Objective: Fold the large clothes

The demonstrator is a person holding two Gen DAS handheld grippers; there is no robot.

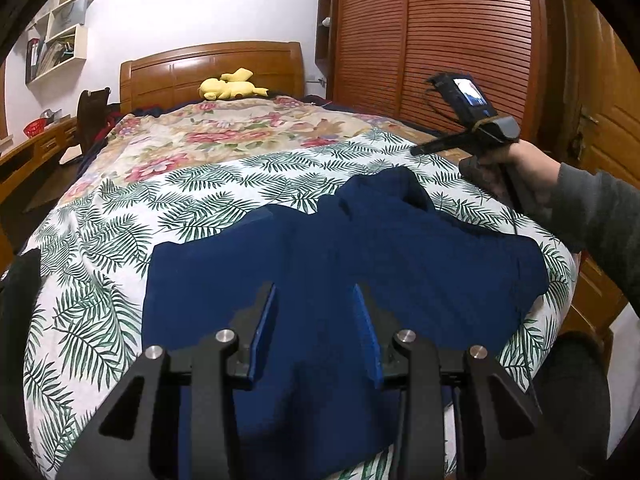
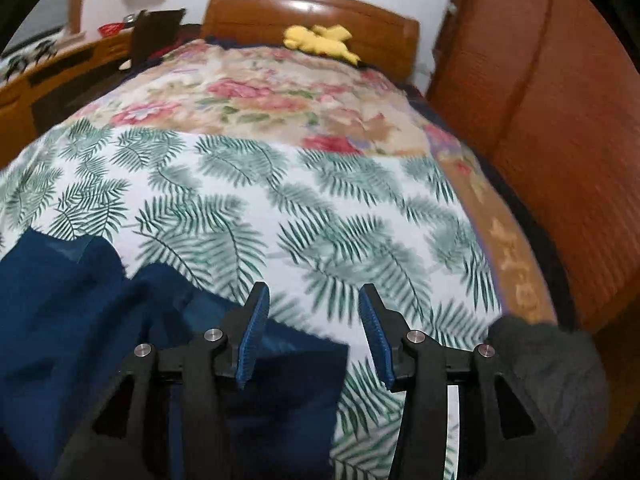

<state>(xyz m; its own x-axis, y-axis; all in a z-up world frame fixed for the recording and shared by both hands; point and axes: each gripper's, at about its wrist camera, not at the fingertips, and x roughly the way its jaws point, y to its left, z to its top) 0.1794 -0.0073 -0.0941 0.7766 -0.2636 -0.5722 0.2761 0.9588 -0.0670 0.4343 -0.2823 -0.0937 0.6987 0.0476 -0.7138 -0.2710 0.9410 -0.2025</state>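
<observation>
A large navy blue garment (image 1: 344,248) lies spread on the bed over a white sheet with green fern print (image 1: 120,216). My left gripper (image 1: 315,292) is open above the garment's near middle, holding nothing. In the left wrist view my right gripper (image 1: 416,150) is held in a hand over the bed's right side, beyond the garment's bunched far edge. In the right wrist view the right gripper (image 2: 314,296) is open and empty above the fern sheet (image 2: 320,208), with the garment (image 2: 100,320) at lower left, partly under its left finger.
A floral blanket (image 1: 224,132) covers the far half of the bed. A yellow plush toy (image 1: 230,86) lies by the wooden headboard (image 1: 208,68). A slatted wooden wardrobe (image 1: 440,40) stands right. A wooden desk (image 1: 36,148) and wall shelves (image 1: 60,44) are left.
</observation>
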